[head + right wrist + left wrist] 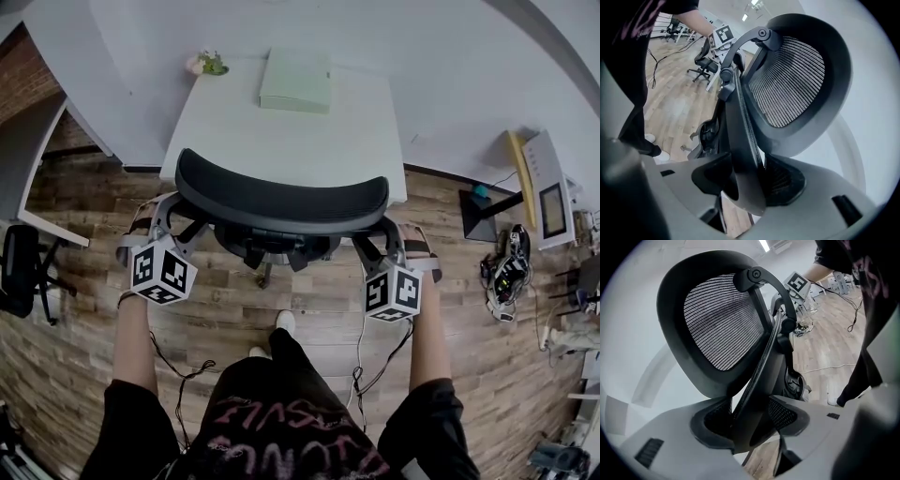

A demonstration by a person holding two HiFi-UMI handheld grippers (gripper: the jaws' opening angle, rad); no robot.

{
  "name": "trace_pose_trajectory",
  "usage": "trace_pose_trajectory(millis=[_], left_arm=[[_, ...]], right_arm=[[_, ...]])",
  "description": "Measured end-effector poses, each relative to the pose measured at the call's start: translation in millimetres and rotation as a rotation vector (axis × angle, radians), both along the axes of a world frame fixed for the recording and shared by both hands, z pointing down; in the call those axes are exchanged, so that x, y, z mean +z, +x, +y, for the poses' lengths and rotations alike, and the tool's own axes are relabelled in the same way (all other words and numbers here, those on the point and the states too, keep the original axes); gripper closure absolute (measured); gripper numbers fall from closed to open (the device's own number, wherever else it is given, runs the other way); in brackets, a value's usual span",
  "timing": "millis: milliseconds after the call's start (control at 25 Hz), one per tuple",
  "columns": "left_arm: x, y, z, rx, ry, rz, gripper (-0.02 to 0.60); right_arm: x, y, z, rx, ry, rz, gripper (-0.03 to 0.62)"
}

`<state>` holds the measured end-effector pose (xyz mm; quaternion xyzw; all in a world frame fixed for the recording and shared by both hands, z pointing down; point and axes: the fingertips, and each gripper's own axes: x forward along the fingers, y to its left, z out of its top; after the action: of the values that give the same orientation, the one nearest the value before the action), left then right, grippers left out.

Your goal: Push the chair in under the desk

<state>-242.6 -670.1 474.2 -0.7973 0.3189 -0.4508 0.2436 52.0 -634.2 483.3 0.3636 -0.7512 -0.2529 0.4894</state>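
Note:
A black office chair (281,202) with a mesh headrest (724,319) stands with its back at the near edge of the white desk (291,127); its seat is hidden under the back. My left gripper (180,223) is shut on the left edge of the chair's back frame (754,394). My right gripper (377,242) is shut on the right edge of the same frame (743,154). In both gripper views the dark frame edge fills the gap between the grey jaws. The mesh headrest (792,79) rises above the right gripper too.
A pale green box (296,81) and a small plant (208,64) sit at the desk's far side. Another black chair (21,270) and a second desk (33,159) are at the left. Cables and devices (506,272) lie on the wooden floor at the right. My shoe (284,323) is behind the chair.

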Motion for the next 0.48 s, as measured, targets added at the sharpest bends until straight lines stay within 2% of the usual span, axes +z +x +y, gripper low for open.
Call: trace_pose_trajectory(millis=[480], left_arm=[[-0.7,3.0,-4.0,-0.001,0.006,0.001,0.331]], right_arm=[[0.3,3.9,-8.3,0.002,0.034,0.022,0.375]])
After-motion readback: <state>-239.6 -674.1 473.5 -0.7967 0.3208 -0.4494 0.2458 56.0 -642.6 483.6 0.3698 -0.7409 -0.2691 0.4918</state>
